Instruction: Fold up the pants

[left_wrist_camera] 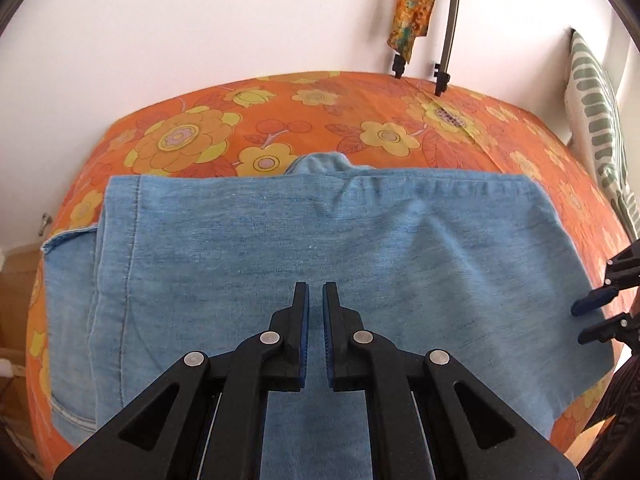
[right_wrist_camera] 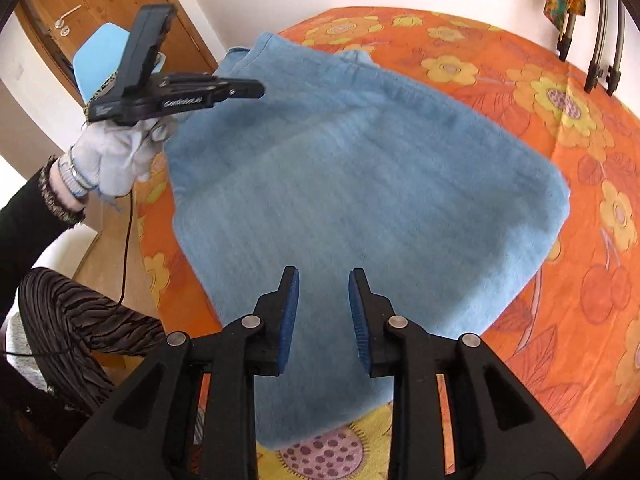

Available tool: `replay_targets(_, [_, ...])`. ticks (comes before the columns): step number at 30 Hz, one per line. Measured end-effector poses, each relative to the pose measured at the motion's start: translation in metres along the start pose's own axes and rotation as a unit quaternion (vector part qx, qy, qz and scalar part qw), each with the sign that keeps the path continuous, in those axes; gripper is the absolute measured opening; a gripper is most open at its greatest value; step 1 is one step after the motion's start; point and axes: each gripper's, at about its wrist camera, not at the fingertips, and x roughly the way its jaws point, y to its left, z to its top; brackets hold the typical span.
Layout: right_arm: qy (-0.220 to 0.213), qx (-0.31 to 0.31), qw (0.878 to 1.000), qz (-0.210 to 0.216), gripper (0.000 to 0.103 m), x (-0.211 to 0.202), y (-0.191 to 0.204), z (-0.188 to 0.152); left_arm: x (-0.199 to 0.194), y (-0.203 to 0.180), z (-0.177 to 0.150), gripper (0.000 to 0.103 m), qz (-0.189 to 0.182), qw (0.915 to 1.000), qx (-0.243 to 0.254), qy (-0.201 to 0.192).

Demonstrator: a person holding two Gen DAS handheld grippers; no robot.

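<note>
While the folded blue pants lie flat on the orange flowered bedspread, both grippers hang above them, angled steeply down. The left gripper sits over the near middle of the denim, fingers nearly pressed together with only a thin slit between them, nothing pinched. In the right wrist view it shows side-on, held by a white-gloved hand with a dark sleeve behind, above the left part of the cloth. The right gripper hovers over the near edge of the pants, fingers spread part way, nothing between them but cloth seen below; whether the tips touch the fabric is unclear. In the left wrist view only its two finger ends poke in at the right border.

The right wrist view is motion-blurred, so seams and folds are hard to read there. The near end of the pants is hidden behind each gripper body. A striped cushion is cut by the frame edge. A wooden door stands behind, partly blocked.
</note>
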Motion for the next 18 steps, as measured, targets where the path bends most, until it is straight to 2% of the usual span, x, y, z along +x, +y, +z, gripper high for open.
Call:
replay_targets(2, [0.014, 0.001, 1.0, -0.012, 0.026, 0.003, -0.004, -0.018, 0.015, 0.007, 0.001, 0.006, 0.02, 0.9997, -0.003, 0.011])
replay_targets(4, [0.011, 0.0, 1.0, -0.009, 0.021, -0.004, -0.012, -0.031, 0.017, 0.012, -0.002, 0.01, 0.045, 0.9989, 0.016, 0.001])
replay_targets(7, [-0.001, 0.027, 1.0, 0.004, 0.015, -0.017, -0.03, -0.044, 0.016, 0.021, -0.004, 0.01, 0.084, 0.9961, 0.029, -0.001])
replay_targets(9, [-0.014, 0.035, 0.999, 0.01, 0.015, -0.022, -0.034, -0.052, 0.013, 0.029, -0.005, 0.01, 0.089, 0.996, 0.009, 0.003])
replay_targets(12, [-0.015, 0.033, 0.999, -0.006, 0.017, -0.027, -0.032, -0.053, 0.006, 0.026, -0.007, 0.01, 0.122, 0.9924, 0.013, 0.007])
replay_targets(14, [-0.025, 0.044, 0.999, -0.007, 0.018, -0.033, -0.032, -0.054, -0.004, 0.02, -0.009, 0.01, 0.119, 0.9929, 0.009, 0.001])
replay_targets(18, [-0.047, 0.034, 0.998, 0.008, 0.02, -0.044, -0.017, -0.054, -0.029, -0.018, -0.013, 0.01, 0.082, 0.9962, 0.022, -0.019])
